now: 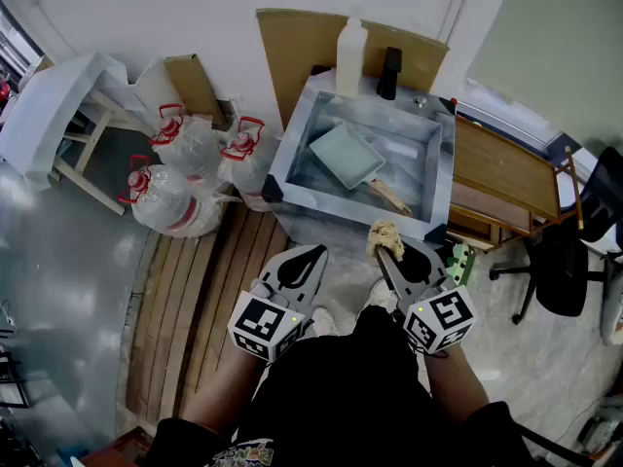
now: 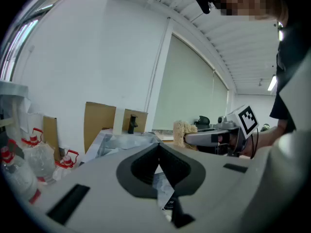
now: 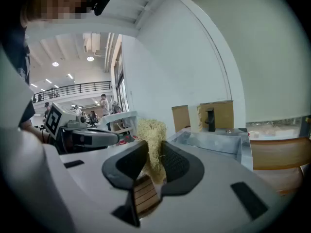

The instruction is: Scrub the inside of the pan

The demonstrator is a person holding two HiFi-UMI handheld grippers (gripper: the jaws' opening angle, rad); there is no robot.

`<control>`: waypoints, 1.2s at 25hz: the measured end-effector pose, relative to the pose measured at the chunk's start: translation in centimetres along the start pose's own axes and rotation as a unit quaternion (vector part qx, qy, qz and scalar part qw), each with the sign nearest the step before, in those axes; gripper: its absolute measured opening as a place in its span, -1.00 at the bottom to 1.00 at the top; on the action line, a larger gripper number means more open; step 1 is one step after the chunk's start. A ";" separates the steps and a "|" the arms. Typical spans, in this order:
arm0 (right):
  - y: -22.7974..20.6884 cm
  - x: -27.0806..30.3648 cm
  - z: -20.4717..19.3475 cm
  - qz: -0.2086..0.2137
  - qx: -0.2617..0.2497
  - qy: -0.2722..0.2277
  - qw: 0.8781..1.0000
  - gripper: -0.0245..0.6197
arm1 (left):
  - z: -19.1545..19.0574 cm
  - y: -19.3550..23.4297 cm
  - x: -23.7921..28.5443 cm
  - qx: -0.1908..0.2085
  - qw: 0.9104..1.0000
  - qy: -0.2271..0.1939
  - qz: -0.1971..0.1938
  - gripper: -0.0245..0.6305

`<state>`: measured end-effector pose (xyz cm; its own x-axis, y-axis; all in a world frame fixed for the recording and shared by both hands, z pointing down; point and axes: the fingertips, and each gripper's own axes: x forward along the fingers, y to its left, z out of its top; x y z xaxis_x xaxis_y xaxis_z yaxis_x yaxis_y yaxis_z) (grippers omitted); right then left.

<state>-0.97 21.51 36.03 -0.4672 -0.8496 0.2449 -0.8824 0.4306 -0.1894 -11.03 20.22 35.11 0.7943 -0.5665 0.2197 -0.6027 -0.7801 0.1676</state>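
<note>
Head view looks steeply down on a wooden slat floor (image 1: pixel 195 300). Beyond it a square metal sink (image 1: pixel 444 178) stands against a white wall. A sheet of cardboard (image 1: pixel 292 52) leans behind the sink, and a wooden tabletop (image 1: pixel 496 173) is on its right, with a black office chair (image 1: pixel 565 261) beside that. Left of the sink is a cluster of clear water jugs (image 1: pixel 175 197) with red handles.

The pan (image 1: pixel 346 154), rectangular and pale grey-green, lies tilted inside the sink basin. Its wooden handle (image 1: pixel 389 196) points toward the near right corner. Nothing touches the pan.

Both grippers are held side by side in front of the sink's near rim and point toward it, well apart from the pan. The left gripper (image 1: pixel 313 252) has its fingers closed together with nothing between them; the left gripper view shows them meeting at the tips. The right gripper (image 1: pixel 387 254) has its fingers clamped on a tan fibrous scrubber (image 1: pixel 384 233). The scrubber's tuft sticks out past the fingertips, in line with the sink's near rim.

On the back edge of the sink stand a white bottle (image 1: pixel 350 56) and, just to its right, a black fixture (image 1: pixel 389 73).
</note>
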 end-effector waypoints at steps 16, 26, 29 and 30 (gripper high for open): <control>0.4 -0.5 0.1 0.008 -0.004 -0.002 1.000 -0.61 | -0.4 -0.9 -0.3 0.010 1.000 -0.007 -0.014 -0.90; -2.0 -0.2 2.1 0.019 -0.025 -0.008 0.999 -0.61 | 0.4 -1.3 1.7 0.009 1.000 -0.012 -0.002 -0.90; -3.4 0.1 3.1 0.024 -0.031 -0.011 0.999 -0.61 | 0.7 -1.4 2.7 0.004 1.000 -0.010 0.007 -0.90; -3.8 0.3 3.4 0.025 -0.032 -0.012 0.999 -0.61 | 0.8 -1.3 3.0 0.004 1.000 -0.009 0.010 -0.90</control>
<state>2.44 18.62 33.59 -0.5105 -0.8329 0.2138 -0.8598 0.4913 -0.1389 -7.76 19.34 34.78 0.7835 -0.5864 0.2054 -0.6177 -0.7708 0.1558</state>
